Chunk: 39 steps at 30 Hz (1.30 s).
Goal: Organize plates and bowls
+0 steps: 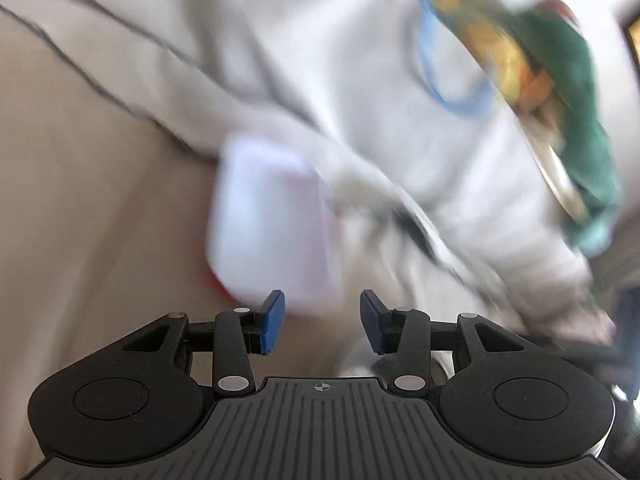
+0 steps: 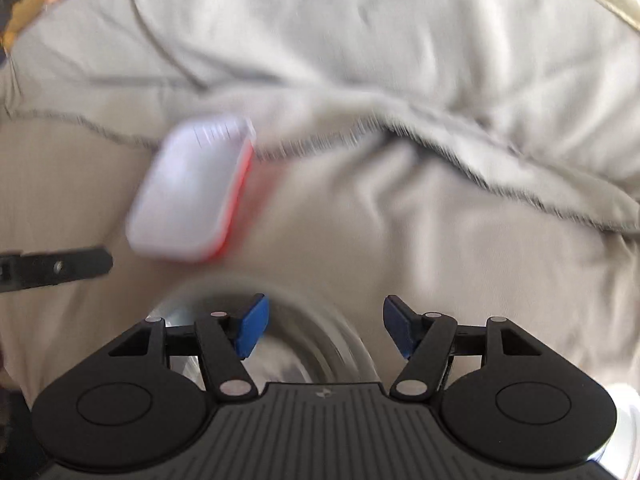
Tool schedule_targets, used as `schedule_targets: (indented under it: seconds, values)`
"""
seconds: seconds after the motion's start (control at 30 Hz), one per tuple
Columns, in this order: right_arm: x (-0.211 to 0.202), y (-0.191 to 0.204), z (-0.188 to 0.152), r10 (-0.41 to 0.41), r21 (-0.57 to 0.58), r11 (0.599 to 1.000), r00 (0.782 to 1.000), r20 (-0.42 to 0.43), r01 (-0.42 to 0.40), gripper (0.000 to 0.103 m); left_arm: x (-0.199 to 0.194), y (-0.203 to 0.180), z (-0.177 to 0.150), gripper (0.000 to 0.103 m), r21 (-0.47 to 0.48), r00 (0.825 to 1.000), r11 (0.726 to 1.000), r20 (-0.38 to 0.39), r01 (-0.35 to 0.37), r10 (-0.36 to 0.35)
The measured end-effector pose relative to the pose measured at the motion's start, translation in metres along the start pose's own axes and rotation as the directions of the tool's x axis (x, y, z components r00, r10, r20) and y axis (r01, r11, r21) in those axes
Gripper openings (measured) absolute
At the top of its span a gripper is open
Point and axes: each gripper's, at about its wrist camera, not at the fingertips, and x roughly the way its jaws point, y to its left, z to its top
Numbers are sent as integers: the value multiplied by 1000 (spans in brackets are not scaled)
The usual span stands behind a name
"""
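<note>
Mostly blur: bowl (image 2: 280,340) half-hidden beneath right gripper (image 2: 324,330).

both views are smeared by motion blur. the flat white rectangular case with a red-orange edge (image 2: 192,190) has no readable detail. the round clear glass bowl (image 2: 320,344) is largely hidden behind the right gripper's black body. the green cloth (image 1: 580,120) is smeared beyond telling.
</note>
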Motion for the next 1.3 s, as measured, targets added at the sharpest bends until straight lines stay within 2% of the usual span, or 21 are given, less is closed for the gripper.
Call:
schedule_targets:
  seconds: [0.07, 0.17, 0.23, 0.3, 0.33, 0.37, 0.4, 0.43, 0.53, 0.6, 0.7, 0.83, 0.87, 0.97, 1.07, 1.2, 1.3]
  values:
    - [12, 7, 21, 75, 57, 996, 997, -4, -75, 65, 12, 12, 16, 46, -30, 996, 996, 31, -85, 86]
    - [44, 20, 46, 130, 126, 984, 991, -16, -127, 55, 34, 25, 27, 46, -72, 992, 990, 26, -119, 121]
    - [69, 33, 58, 127, 128, 984, 991, -29, -122, 55, 49, 31, 28, 46, -87, 993, 989, 3, -120, 121]
    - [94, 48, 63, 90, 114, 990, 995, -54, -83, 55, 64, 38, 31, 46, -90, 991, 987, -19, -132, 131]
    - [105, 52, 64, 82, 120, 990, 994, -78, -72, 50, 72, 40, 30, 46, -92, 991, 987, -39, -133, 129]
    - [116, 56, 64, 95, 135, 988, 989, -110, -80, 38, 80, 45, 31, 45, -99, 991, 987, -63, -125, 119]
    - [125, 57, 64, 128, 151, 983, 982, -140, -107, 31, 85, 49, 30, 40, -113, 993, 989, -82, -99, 90]
    - [130, 56, 64, 169, 174, 975, 972, -162, -141, 19, 87, 50, 28, 41, -120, 994, 990, -89, -76, 66]
    - [111, 55, 62, 189, 159, 973, 975, -113, -170, 18, 72, 29, 28, 36, -39, 997, 997, -41, -72, 70]
    - [82, 46, 62, 196, 140, 972, 980, -48, -187, 18, 55, 8, 29, 36, -23, 1000, 1000, -16, -21, 21]
    - [19, 18, 51, 212, 120, 968, 975, 72, -220, 18, 25, -41, 27, 36, 25, 997, 997, 33, 75, -75]
    - [-70, -47, 18, 190, 146, 964, 961, 201, -221, 18, -3, -129, 6, 33, 106, 973, 968, 25, 227, -231]
    - [-90, -66, 6, 165, 162, 965, 960, 225, -204, 18, -4, -154, -3, 30, 137, 963, 954, 4, 266, -269]
    - [-138, -126, -38, 60, 215, 969, 959, 277, -123, 18, 6, -225, -46, 31, 227, 939, 911, -72, 344, -337]
    - [-173, -186, -90, -39, 308, 950, 959, 281, -51, 18, 31, -284, -98, 30, 315, 917, 862, -179, 398, -358]
    - [-204, -241, -168, -191, 410, 910, 937, 292, 58, 19, 63, -338, -170, 30, 387, 866, 788, -355, 478, -351]
    - [-209, -269, -219, -253, 502, 861, 925, 284, 81, 21, 75, -364, -217, 31, 459, 860, 747, -413, 481, -300]
